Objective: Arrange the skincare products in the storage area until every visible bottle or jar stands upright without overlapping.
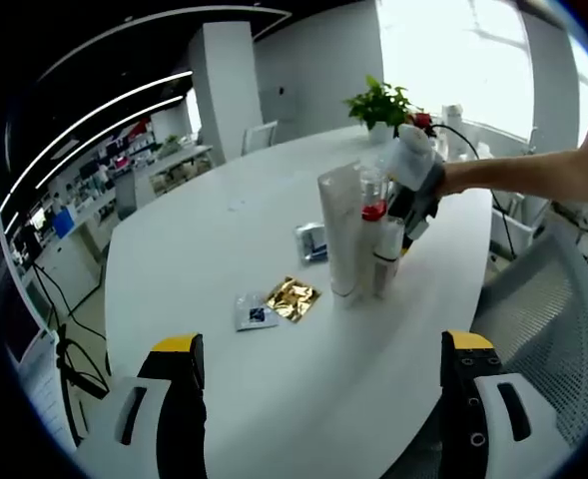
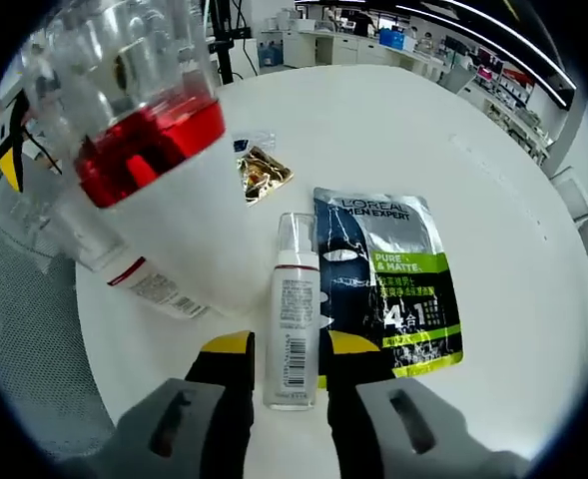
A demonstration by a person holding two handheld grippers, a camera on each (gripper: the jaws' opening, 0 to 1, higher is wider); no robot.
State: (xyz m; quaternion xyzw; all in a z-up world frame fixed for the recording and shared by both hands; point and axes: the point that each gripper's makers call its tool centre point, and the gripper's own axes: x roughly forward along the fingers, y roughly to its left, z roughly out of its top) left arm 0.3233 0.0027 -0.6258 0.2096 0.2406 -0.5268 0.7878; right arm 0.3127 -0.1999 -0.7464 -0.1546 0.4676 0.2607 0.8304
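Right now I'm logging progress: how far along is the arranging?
Partly done. A white tube and a red-collared bottle stand upright on the table. The right gripper is shut on a slim pump bottle, not yet placed. Sachets lie flat.

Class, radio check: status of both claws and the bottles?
Left claw open, empty. Right claw shut on pump bottle. Red-banded bottle standing close alongside.

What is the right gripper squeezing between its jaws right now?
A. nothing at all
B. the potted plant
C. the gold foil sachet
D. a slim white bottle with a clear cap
D: in the right gripper view, the right gripper has its jaws closed on the slim white bottle.
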